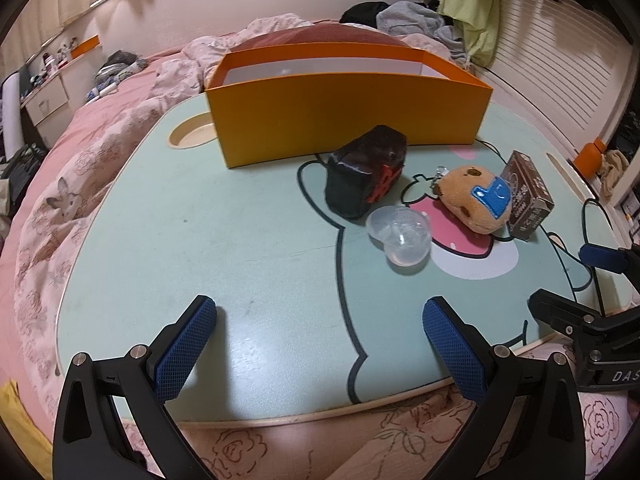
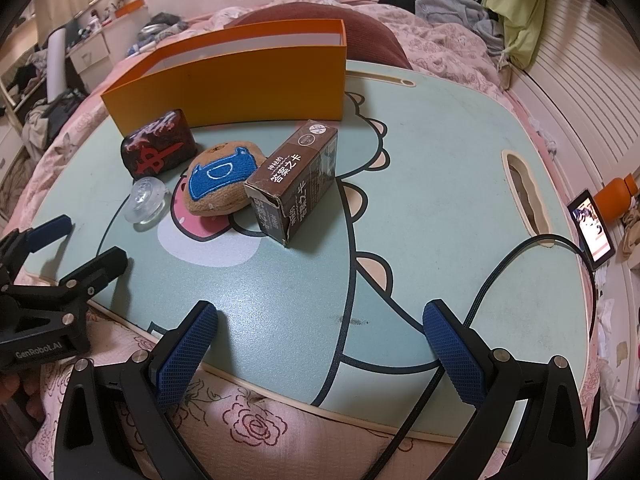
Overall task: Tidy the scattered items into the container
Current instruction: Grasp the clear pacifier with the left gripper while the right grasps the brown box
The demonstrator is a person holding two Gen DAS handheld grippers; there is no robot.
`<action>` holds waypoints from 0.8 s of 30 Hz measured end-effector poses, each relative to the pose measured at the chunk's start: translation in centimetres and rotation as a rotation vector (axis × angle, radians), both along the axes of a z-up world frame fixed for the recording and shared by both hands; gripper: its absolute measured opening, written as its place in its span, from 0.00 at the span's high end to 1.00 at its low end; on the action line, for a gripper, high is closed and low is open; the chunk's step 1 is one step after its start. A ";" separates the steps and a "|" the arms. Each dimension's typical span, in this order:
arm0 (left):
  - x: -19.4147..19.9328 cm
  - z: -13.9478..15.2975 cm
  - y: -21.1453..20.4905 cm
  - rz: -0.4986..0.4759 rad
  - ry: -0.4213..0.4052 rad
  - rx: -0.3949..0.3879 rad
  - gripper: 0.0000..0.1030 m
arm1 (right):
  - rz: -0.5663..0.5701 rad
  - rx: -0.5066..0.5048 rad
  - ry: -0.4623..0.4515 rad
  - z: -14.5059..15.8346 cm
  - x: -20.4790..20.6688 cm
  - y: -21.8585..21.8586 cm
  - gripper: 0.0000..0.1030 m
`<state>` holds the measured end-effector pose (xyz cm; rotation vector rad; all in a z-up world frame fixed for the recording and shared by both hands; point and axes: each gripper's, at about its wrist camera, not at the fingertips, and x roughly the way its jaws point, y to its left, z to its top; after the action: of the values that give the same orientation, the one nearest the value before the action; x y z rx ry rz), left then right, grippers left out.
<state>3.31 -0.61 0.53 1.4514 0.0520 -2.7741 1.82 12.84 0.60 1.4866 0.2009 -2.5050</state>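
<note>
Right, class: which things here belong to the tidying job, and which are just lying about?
Belong to the job:
orange box
dark pouch
clear plastic capsule
capybara plush
brown card box

Just lying about:
black cable
phone
orange bottle
clothes pile

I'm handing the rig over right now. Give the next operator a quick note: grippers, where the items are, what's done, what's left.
Left gripper: open, empty, over the near edge of the lap table.
Right gripper: open, empty, over the near edge too.
Orange box: at the far side; nothing seen inside, though its floor is mostly hidden.
Still out in front of it: black pouch, clear plastic capsule, plush toy, brown card box.
Done: nothing packed. Left: all four items.
</note>
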 end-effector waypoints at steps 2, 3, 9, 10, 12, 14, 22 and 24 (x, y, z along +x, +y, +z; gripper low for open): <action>0.0 0.5 -0.1 -0.008 0.015 0.008 0.00 | 0.001 0.000 0.001 0.1 0.1 0.0 0.00; 0.0 0.9 0.0 -0.015 0.032 0.013 0.00 | 0.001 -0.001 0.001 0.1 0.1 0.0 0.00; -1.4 2.2 1.2 -0.065 0.067 0.024 0.23 | 0.002 -0.002 0.002 0.0 0.0 0.0 0.00; -1.8 2.1 1.6 -0.080 0.059 0.032 0.26 | 0.002 -0.002 0.002 0.0 0.0 0.0 0.00; -2.7 1.8 2.2 -0.107 0.031 0.045 0.35 | 0.002 -0.002 0.002 0.0 0.0 0.1 0.00; -3.5 1.4 2.6 -0.122 0.012 0.057 0.39 | 0.002 -0.003 0.002 0.0 0.0 0.1 0.00; -4.3 0.8 3.0 -0.128 0.004 0.077 0.62 | 0.003 -0.004 0.004 0.0 0.1 0.2 0.00; -3.8 0.9 2.8 -0.134 0.008 0.097 0.62 | -0.003 -0.008 0.006 0.1 0.2 0.3 0.00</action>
<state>-0.47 2.15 1.39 1.5190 0.0940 -2.9224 1.97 13.15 0.65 1.4775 0.1889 -2.5100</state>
